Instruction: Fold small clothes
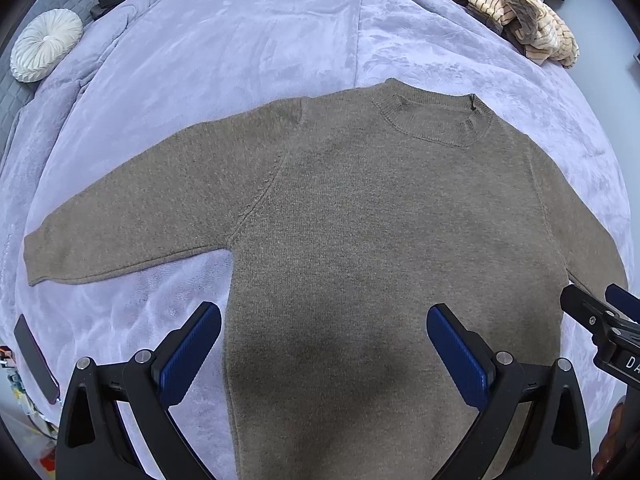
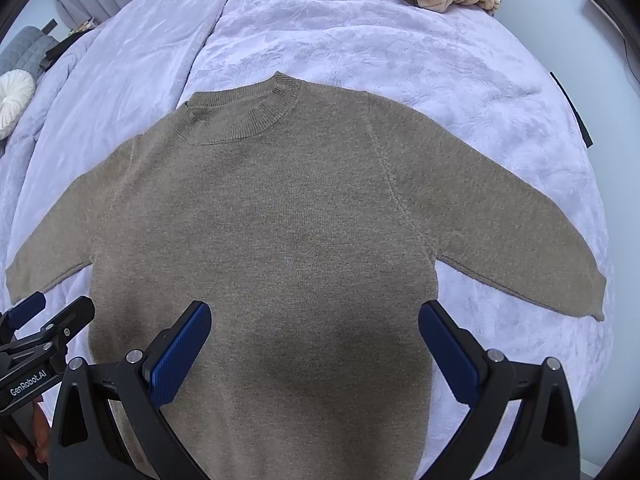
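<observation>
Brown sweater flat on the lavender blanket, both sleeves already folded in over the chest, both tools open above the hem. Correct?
Not quite. The sleeves are not folded in: both views show the brown sweater with its sleeves spread out to the sides on the lavender blanket. The rest holds: it lies flat, and the left tool and right tool are open near the hem.
</observation>
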The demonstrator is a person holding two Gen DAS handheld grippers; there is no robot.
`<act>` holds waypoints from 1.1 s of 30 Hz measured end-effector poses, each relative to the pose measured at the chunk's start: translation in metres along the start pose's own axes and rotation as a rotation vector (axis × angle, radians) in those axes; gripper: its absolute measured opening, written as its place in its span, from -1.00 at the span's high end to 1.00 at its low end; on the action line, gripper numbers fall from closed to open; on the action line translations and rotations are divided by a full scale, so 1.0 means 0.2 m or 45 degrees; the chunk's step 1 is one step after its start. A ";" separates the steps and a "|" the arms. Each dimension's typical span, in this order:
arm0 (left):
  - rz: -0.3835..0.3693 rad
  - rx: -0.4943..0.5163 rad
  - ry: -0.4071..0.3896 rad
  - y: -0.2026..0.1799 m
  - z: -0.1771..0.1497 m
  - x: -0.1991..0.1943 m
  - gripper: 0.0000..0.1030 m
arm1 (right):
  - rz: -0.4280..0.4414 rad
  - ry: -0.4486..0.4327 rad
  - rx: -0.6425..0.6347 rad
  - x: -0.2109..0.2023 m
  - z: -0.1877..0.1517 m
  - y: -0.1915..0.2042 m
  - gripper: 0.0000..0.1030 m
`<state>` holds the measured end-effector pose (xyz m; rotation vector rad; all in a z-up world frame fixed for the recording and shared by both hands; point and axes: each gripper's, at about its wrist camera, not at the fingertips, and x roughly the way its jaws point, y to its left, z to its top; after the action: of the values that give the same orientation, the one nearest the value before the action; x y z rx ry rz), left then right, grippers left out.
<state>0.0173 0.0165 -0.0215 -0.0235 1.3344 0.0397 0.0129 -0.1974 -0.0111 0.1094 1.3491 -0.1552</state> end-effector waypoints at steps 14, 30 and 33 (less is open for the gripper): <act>-0.052 -0.127 0.025 0.21 -0.02 0.13 -1.00 | 0.064 0.028 -0.047 0.06 -0.03 0.12 -1.00; -0.046 -0.623 -0.155 1.23 -0.15 0.31 -1.00 | 0.204 0.102 -0.276 0.14 -0.20 0.66 -1.00; -0.080 -0.809 -0.175 1.45 -0.21 0.39 -1.00 | 0.224 0.124 -0.318 0.16 -0.23 0.75 -1.00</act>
<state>-0.0181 0.3067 -0.1064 -0.5900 1.1379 0.4034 0.0004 -0.0443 -0.0534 0.0245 1.4380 0.1688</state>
